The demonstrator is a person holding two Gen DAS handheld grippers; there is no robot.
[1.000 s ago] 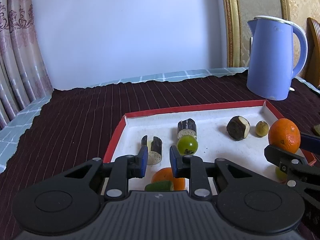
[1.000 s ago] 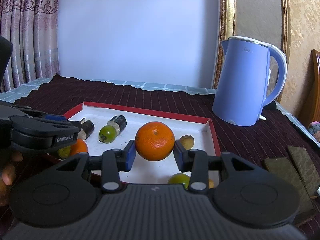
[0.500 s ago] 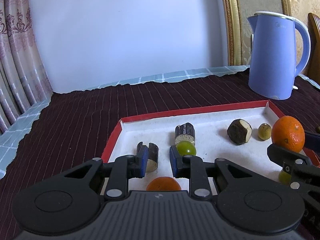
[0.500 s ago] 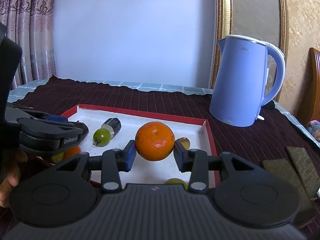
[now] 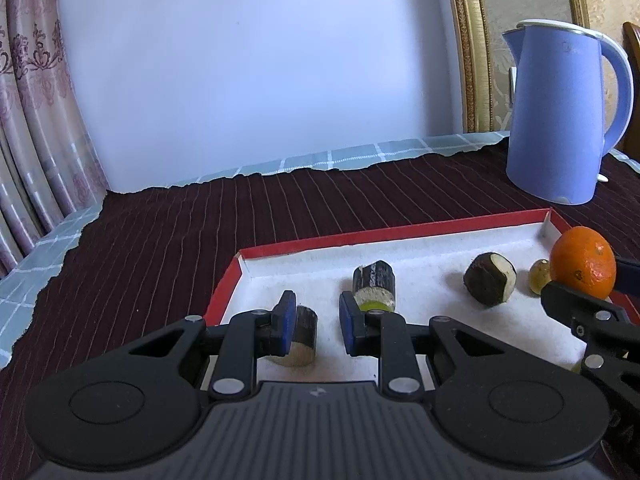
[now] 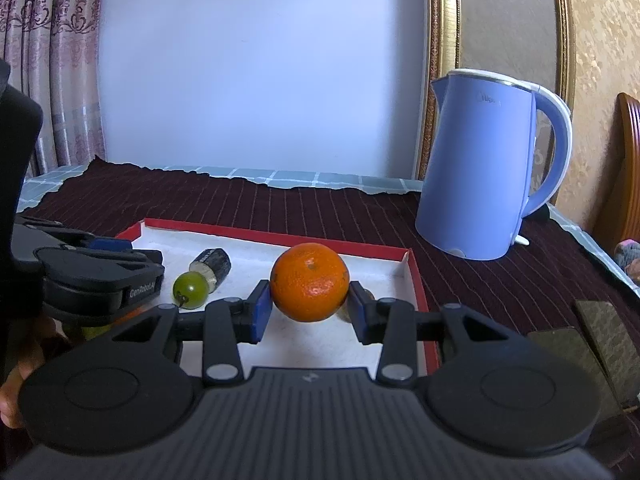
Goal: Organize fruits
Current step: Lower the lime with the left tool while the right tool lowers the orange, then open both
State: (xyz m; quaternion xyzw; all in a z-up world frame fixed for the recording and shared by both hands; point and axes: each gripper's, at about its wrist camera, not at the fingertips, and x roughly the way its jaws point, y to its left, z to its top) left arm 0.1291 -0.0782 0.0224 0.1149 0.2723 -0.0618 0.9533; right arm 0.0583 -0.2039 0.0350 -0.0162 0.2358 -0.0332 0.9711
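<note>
A red-rimmed white tray (image 5: 400, 236) lies on the dark cloth. My right gripper (image 6: 308, 312) is shut on an orange (image 6: 309, 281) and holds it above the tray's right side; the orange also shows in the left wrist view (image 5: 582, 267). My left gripper (image 5: 316, 322) is open and empty over the tray's near left part. In the tray lie two dark sugarcane pieces (image 5: 374, 285) (image 5: 302, 336), a green grape (image 6: 191, 289), a dark chestnut-like piece (image 5: 489, 283) and a small yellowish fruit (image 5: 539, 276).
A blue electric kettle (image 6: 486, 168) stands behind the tray at the right. Dark flat objects (image 6: 592, 344) lie on the cloth at the far right. A curtain (image 5: 32, 120) hangs at the left, beyond the table edge.
Both grippers have risen and drawn back, so the tray sits lower in view. The orange stays gripped in the right gripper. The near orange and green fruit have dropped out of the left view.
</note>
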